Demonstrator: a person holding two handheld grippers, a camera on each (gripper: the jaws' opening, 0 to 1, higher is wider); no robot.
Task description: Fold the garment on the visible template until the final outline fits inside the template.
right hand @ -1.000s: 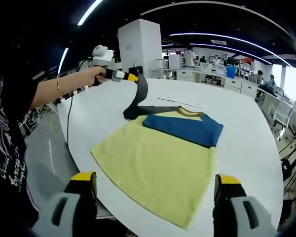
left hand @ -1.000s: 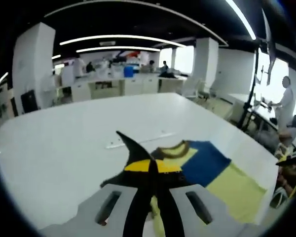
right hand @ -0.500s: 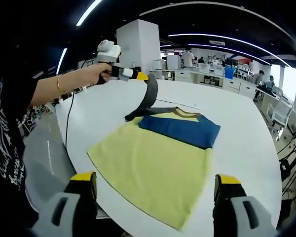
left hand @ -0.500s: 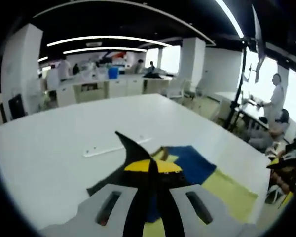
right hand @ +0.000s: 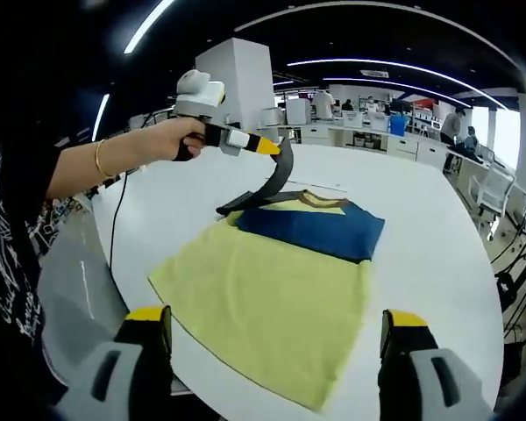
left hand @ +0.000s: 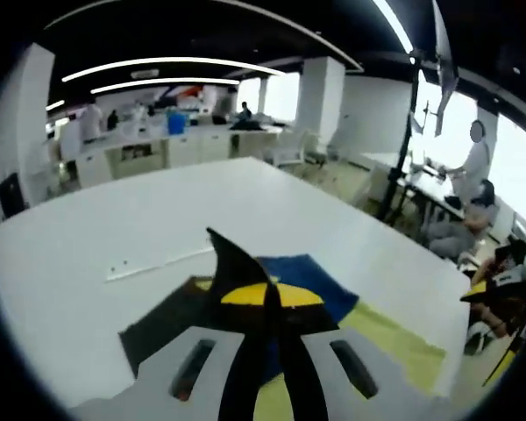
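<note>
A yellow garment [right hand: 263, 303] lies flat on the white table [right hand: 438, 254], with a blue sleeve [right hand: 311, 230] folded across its far end. A person's hand holds my left gripper [right hand: 267, 147] above the garment's far left corner. It is shut on the black sleeve [right hand: 277, 180], which hangs from it in a curve down to the table. In the left gripper view the shut left gripper [left hand: 267, 294] pinches that black sleeve [left hand: 230, 261], with blue cloth [left hand: 311, 279] and yellow cloth [left hand: 394, 346] below. My right gripper [right hand: 277, 317] stands open at the garment's near edge, holding nothing.
A thin white strip [left hand: 158, 263] lies on the table beyond the garment, also seen as a white strip [right hand: 329, 187] in the right gripper view. The table's rim [right hand: 114, 289] curves close to the garment's left side. Desks and people fill the office behind; a person [left hand: 472, 171] stands at the right.
The left gripper has carried the black sleeve up and to the right, over the garment's collar end. The sleeve now hangs in a longer arc. The right gripper stays open in place.
</note>
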